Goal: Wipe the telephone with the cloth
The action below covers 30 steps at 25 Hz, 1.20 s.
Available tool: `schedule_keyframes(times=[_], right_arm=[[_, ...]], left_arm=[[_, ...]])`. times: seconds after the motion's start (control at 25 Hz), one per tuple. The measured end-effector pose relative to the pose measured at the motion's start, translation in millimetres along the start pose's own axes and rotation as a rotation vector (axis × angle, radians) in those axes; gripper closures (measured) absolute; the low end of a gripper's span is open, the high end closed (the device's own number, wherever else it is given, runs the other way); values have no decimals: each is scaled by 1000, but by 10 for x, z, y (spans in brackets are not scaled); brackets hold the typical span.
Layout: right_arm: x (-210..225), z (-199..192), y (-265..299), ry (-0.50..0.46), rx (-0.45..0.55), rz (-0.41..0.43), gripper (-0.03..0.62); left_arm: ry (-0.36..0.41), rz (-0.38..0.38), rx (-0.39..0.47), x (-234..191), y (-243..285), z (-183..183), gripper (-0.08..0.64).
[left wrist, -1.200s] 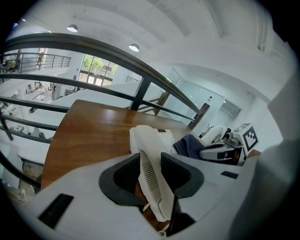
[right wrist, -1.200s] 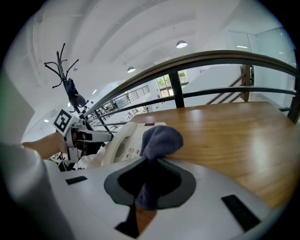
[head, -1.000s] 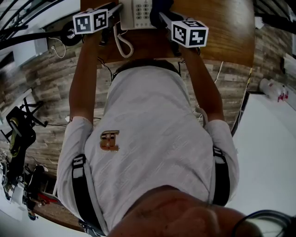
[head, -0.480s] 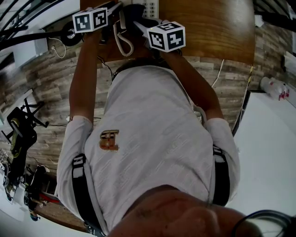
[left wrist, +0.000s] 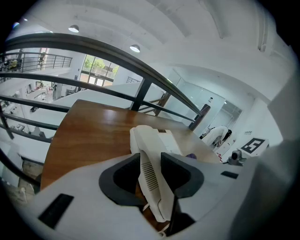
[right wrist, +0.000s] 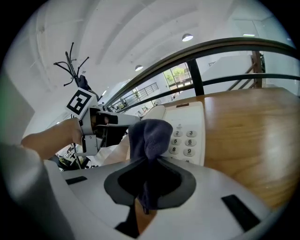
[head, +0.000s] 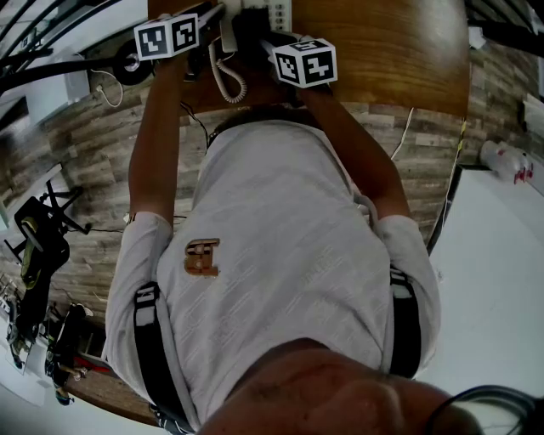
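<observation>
**Two grippers, one telephone, one cloth**

Head view: at the top edge we see the telephone (head: 276, 10) on the table (head: 391, 51). The left gripper (head: 217, 17) is at its left and the right gripper (head: 259, 38) just below it. A second ago the right one sat further right.

Left gripper view: our jaws clamp the handset (left wrist: 149, 178) at lower centre.

Right gripper view: our jaws pinch the cloth (right wrist: 149, 136) at centre, its bunched end before the keypad's (right wrist: 185, 140) left side.
</observation>
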State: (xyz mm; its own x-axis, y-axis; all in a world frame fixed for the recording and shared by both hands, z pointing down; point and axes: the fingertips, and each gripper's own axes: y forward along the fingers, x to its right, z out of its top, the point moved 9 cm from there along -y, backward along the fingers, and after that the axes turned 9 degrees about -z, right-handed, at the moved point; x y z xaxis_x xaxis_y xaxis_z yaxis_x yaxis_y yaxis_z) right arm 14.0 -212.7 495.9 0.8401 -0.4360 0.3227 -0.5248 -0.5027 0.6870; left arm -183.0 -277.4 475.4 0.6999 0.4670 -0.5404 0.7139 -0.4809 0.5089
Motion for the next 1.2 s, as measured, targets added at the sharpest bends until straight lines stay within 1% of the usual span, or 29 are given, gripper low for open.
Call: schedule_keyframes(times=[0.36,0.6,0.76,0.96,1.08,1.2], right_arm=[[433,-99,-224,34,-9,-93,532],[662,-179,-432,31,-8,-139,532],[717,-152,-549,32,14,-136,532],[682,-13,-688,16,64,-111,532],[656,119,-742,9,115,-82,532],[610,304,-800,0,188,-42,532]], left_arm=[[3,3,1,7,0,12,414],[10,11,-1,37,-7,4,414],[20,18,1,50,-10,18,414],[31,19,5,102,-43,22,414],[40,18,23,148,-89,41,414],[58,12,69,238,-164,109,416]])
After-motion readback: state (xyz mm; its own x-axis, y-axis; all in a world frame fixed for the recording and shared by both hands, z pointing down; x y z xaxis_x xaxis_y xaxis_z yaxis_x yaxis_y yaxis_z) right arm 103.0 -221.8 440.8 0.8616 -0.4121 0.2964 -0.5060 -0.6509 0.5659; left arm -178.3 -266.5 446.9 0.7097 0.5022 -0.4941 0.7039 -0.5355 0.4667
